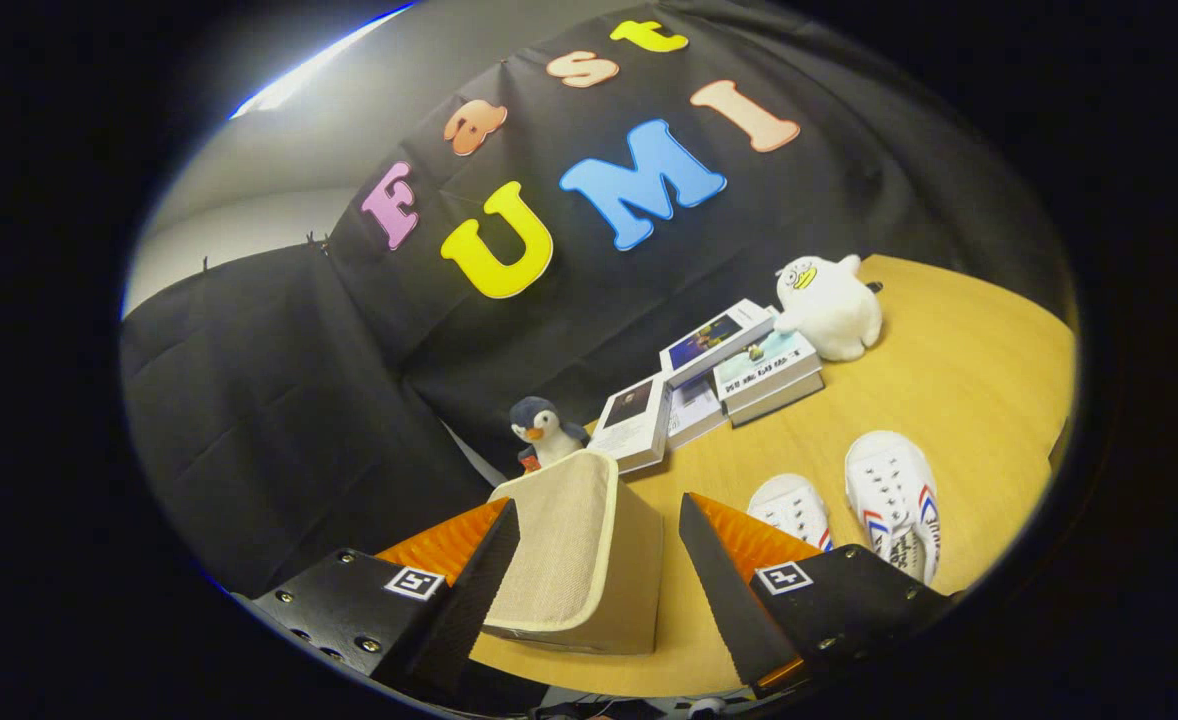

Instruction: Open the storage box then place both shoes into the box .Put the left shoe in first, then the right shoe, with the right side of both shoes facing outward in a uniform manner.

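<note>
Jaws spread wide, gripping nothing; gripper (589,560) hangs above the near edge of the desk (949,360). Between the fingers and just ahead of them sits the storage box (579,550), a beige fabric cube w/ pale trim. Its flap looks shut, lying flat against the box body, so the inside can't be seen; can't tell if anything's in it. No shoe sticks out.

Judgement: task at the very start. Box not yet opened, both shoes out on the desk. Left to do: lift the flap, put in left shoe, then right shoe, right sides facing out.

Just beyond the right finger, the pair of white sneakers (854,510) stands side by side w/ red-blue stripes on the sides, a bit apart from each other and beside the box, not touching it.

Behind the box, a small penguin plush (543,428) close against it. Further back, a loose pile of books (719,375), some overlapping. At the far end of the pile, a white duck plush (831,305) leans on the top book.
</note>
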A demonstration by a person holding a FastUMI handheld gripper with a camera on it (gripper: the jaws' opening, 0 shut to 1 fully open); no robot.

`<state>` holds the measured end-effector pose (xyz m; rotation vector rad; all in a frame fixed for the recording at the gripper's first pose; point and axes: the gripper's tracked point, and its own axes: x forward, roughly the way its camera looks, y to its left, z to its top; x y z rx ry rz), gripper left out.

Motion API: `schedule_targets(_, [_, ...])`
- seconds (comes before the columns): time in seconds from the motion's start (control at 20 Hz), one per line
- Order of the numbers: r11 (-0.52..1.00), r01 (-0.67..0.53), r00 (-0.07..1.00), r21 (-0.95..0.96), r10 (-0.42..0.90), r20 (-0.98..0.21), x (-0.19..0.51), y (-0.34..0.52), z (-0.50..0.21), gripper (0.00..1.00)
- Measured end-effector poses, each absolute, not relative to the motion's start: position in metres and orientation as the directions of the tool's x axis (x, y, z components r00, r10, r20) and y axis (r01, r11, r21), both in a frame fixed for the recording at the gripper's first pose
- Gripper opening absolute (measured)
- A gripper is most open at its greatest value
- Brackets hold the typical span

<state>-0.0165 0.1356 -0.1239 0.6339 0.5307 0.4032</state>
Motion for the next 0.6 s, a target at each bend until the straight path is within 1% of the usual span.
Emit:
schedule_targets(0.2, [0.67, -0.152, 0.738, 0.727, 0.566, -0.368, -0.024, 0.155, -0.144, 0.97])
schedule_targets(0.35, [0.598, -0.106, 0.702, 0.794, 0.611, -0.366, -0.029, 0.166, -0.154, 0.98])
schedule_targets(0.6, [0.516, -0.036, 0.658, 0.856, 0.656, -0.368, -0.034, 0.181, -0.173, 0.97])
